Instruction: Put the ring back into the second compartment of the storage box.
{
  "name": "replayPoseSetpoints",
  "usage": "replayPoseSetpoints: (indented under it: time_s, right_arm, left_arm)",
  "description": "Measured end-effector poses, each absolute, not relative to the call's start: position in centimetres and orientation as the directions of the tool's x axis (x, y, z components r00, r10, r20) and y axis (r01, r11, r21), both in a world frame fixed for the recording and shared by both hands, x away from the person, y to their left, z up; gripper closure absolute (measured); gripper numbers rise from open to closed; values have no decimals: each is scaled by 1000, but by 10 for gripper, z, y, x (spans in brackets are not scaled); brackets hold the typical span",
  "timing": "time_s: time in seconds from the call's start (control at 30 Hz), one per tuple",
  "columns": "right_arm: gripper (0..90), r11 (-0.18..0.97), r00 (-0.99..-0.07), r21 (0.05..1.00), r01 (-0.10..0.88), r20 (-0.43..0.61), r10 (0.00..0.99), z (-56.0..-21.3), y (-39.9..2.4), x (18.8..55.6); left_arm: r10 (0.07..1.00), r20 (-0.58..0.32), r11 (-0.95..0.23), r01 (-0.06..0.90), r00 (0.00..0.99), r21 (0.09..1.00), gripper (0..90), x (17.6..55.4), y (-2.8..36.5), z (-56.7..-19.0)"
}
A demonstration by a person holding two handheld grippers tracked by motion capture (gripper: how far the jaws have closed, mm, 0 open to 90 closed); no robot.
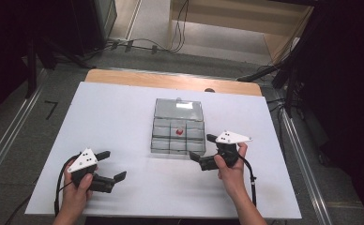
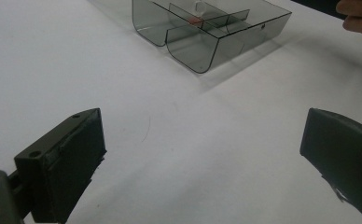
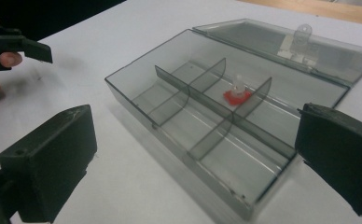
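Red-based small piece [image 1: 179,132], topped by a pale translucent peg, is seen standing inside a clear smoke-grey compartment box [image 1: 163,140] set near the middle of the white table [image 1: 109,117], toward its far edge. The box's lid [image 1: 178,108] is laid open and flat behind it, on the side of the table's far edge, and the piece is held in the middle compartment of the rear row; the other compartments appear bare. The right gripper [image 1: 200,149] is held by a hand [image 1: 231,165] just beside the box's near right corner, its jaws spread wide and gripping nothing. In the right gripper view the piece [image 3: 237,95] is framed between those jaws, ahead and slightly up-table, with one divider row to be crossed before it is reached. The left gripper [image 1: 115,165] is kept well apart, toward the table's near left corner, also opened wide and empty; in the left gripper view the box [image 2: 226,39] is seen far ahead and the piece [image 2: 195,20] is shown small behind the partitions. The right gripper is judged the nearer by far. The box's long axis is run parallel to the table's near edge, so a reach from the right is judged to call for descent over the near wall, with the peg's upright axis to be closed upon between the jaws.
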State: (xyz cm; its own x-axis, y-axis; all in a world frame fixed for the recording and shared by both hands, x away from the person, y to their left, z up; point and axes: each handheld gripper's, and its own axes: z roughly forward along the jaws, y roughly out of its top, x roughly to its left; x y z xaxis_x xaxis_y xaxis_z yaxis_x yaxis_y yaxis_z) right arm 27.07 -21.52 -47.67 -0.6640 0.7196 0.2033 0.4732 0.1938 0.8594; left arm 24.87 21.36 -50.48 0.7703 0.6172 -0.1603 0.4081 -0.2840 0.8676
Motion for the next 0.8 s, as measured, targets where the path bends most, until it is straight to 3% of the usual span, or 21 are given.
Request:
replayPoseSetpoints:
  time_s: [0.8]
  right_arm:
    - [0, 163, -638, 883, 441, 180, 749, -494, -279, 225]
  left_arm:
    - [621, -138, -295, 394, 771, 871, 0, 246, 212, -504]
